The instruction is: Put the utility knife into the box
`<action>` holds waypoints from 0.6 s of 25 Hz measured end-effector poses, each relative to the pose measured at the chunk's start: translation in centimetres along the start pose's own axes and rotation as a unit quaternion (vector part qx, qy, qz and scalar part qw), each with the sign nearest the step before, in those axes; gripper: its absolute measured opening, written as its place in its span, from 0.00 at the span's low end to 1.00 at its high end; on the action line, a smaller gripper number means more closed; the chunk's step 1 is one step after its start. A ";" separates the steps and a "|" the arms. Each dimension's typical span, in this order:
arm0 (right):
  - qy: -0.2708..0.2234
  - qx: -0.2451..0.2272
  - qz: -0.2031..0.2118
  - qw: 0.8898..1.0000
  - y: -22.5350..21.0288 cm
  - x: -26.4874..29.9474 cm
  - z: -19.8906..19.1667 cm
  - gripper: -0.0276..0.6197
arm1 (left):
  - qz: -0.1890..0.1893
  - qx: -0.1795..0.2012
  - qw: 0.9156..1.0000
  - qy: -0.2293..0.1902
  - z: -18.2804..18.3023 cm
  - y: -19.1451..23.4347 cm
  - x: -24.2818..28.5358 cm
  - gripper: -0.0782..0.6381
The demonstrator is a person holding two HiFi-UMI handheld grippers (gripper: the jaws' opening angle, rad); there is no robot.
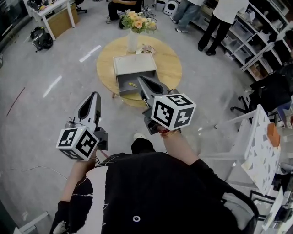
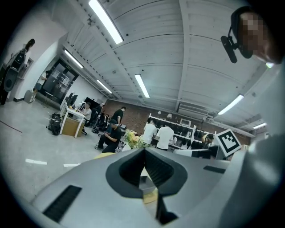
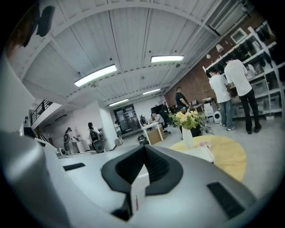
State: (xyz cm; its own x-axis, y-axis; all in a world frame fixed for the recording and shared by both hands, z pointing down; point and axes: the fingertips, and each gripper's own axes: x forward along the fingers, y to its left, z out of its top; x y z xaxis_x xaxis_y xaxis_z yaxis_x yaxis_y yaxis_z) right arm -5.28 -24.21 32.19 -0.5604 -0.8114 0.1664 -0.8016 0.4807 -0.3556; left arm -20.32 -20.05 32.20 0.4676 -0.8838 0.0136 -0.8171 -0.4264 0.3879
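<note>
A grey box stands on a round wooden table, its drawer pulled open toward me. A small yellow object, perhaps the utility knife, lies inside the drawer. My right gripper is held up in front of the drawer, jaws together and nothing between them. My left gripper hangs over the floor to the left of the table, also shut and empty. In the right gripper view the gripper points level toward the table. The left gripper shows shut in its own view too.
A white vase of flowers stands at the table's far edge. Several people stand at shelving at the back right. A white table is close on my right. A desk and a black bag are far left.
</note>
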 end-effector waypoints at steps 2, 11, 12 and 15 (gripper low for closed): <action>-0.004 -0.009 -0.006 1.000 0.3 -0.7 -0.1 0.05 | -0.006 0.003 1.000 -0.003 0.0 -0.4 -0.3 0.12; 0.009 -0.022 -0.019 1.000 0.7 -2.4 -1.6 0.05 | -0.020 -0.002 1.000 0.004 -0.9 -1.8 -1.3 0.12; 0.011 -0.023 -0.019 0.999 0.7 -2.4 -1.8 0.05 | -0.020 -0.002 1.000 0.005 -1.0 -1.8 -1.4 0.12; 0.013 -0.022 -0.019 0.999 0.7 -2.7 -2.2 0.05 | -0.021 -0.002 1.000 0.007 -1.3 -2.0 -1.7 0.12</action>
State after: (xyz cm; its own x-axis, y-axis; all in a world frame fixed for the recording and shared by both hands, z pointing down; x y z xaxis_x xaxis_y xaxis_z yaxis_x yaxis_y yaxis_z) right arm -4.81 -20.98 33.48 -0.5336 -0.8210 0.2033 -0.8307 0.4636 -0.3081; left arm -19.02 -17.48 32.63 0.5053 -0.8629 0.0099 -0.7958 -0.4615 0.3920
